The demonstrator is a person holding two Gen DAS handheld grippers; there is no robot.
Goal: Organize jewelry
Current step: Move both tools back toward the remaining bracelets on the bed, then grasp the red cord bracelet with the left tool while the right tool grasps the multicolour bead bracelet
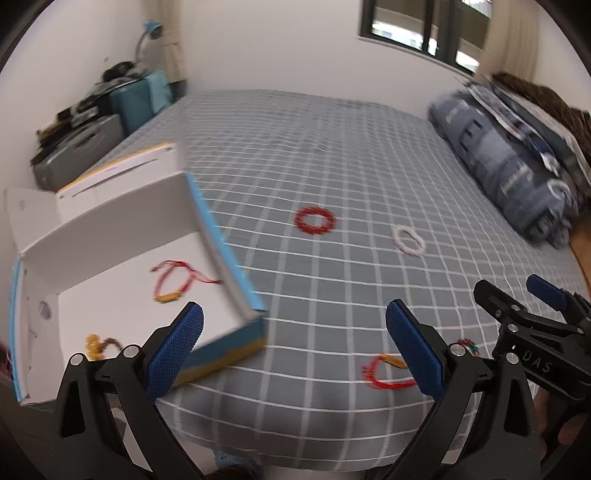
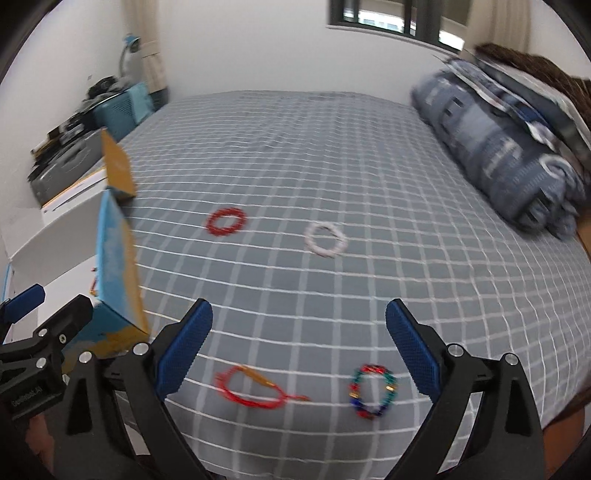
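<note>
An open white box with blue and yellow sides [image 1: 229, 254] [image 2: 118, 258] sits at the bed's left edge; a red cord bracelet [image 1: 177, 280] and a gold piece [image 1: 96, 343] lie inside it. On the checked sheet lie a red beaded ring [image 1: 314, 220] [image 2: 226, 221], a white beaded ring [image 1: 408, 240] [image 2: 325, 240], a red cord bracelet with a gold charm [image 1: 386, 373] [image 2: 255, 387] and a multicoloured beaded bracelet [image 2: 373, 391]. My left gripper [image 1: 295, 339] hangs open over the box's near corner, nothing in it. My right gripper [image 2: 299, 343] is open and empty above the two nearest bracelets.
A folded blue quilt [image 1: 509, 162] [image 2: 509, 155] lies along the bed's right side. Beside the bed at left stand a teal case [image 1: 142, 98] and a grey case [image 1: 74, 151] piled with clutter. A window [image 2: 399, 18] is in the far wall.
</note>
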